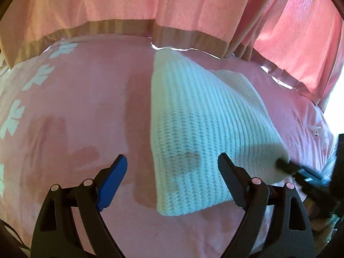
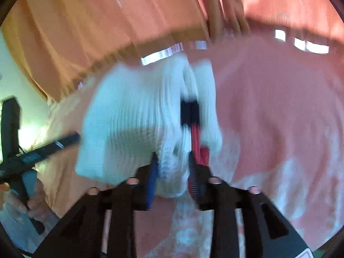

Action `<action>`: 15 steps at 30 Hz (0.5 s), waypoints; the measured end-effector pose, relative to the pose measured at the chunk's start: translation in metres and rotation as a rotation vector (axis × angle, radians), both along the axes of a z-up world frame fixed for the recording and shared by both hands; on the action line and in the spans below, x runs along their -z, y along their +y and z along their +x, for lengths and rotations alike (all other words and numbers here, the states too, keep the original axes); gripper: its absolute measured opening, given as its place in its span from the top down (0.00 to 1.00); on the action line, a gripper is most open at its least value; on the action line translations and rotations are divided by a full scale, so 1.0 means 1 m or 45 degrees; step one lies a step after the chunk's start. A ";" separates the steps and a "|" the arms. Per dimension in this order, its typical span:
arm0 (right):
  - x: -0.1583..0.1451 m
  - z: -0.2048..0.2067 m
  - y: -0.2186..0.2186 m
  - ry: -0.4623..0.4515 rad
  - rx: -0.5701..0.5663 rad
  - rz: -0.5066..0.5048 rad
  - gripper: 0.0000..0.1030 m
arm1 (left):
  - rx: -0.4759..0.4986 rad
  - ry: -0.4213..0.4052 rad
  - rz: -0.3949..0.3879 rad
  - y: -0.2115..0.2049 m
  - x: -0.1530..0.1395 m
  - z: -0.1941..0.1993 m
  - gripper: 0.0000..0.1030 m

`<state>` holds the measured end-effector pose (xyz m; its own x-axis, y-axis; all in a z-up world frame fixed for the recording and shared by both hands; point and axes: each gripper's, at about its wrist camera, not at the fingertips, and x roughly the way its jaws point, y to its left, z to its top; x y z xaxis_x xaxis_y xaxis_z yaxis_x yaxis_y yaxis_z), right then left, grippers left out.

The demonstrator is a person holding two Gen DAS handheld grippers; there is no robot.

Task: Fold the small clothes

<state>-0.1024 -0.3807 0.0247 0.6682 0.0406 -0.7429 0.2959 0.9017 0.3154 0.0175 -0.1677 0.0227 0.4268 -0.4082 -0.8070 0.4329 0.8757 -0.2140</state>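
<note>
A white knitted garment (image 1: 197,133) lies on the pink bedspread (image 1: 81,107), one end lifted at the right. My left gripper (image 1: 172,167) is open and empty, hovering just over the garment's near left corner. My right gripper (image 2: 172,167) is shut on a bunched fold of the white garment (image 2: 133,124) and holds it off the bed; this view is blurred by motion. The right gripper's fingers (image 1: 288,165) show in the left wrist view at the garment's right edge. The left gripper's fingertips (image 2: 71,138) show at the left of the right wrist view.
Pink curtains (image 1: 172,6) with a tan hem hang behind the bed's far edge. White flower prints (image 1: 13,118) mark the bedspread's left side. A person's hand (image 2: 28,202) holds the left tool.
</note>
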 end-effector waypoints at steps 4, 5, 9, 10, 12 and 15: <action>-0.015 0.031 -0.017 -0.039 0.003 0.097 0.53 | -0.016 -0.003 -0.016 -0.005 -0.002 0.003 0.19; -0.013 0.043 -0.022 -0.016 -0.007 0.117 0.52 | -0.023 -0.002 -0.023 -0.006 -0.003 0.004 0.19; 0.015 0.082 -0.028 0.108 -0.011 0.214 0.56 | -0.045 -0.011 -0.032 -0.008 -0.006 0.010 0.19; 0.022 0.086 -0.028 0.123 -0.012 0.224 0.80 | -0.056 -0.013 -0.037 -0.007 -0.007 0.012 0.19; 0.017 0.084 -0.026 0.078 -0.020 0.220 0.85 | -0.067 -0.014 -0.051 -0.006 -0.009 0.016 0.19; -0.037 0.060 -0.020 -0.143 -0.010 0.070 0.87 | -0.088 -0.022 -0.075 0.000 -0.014 0.022 0.19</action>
<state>-0.0422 -0.4011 0.0616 0.7467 0.0849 -0.6597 0.2488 0.8842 0.3954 0.0391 -0.1675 0.0368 0.4692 -0.4242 -0.7746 0.3762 0.8895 -0.2592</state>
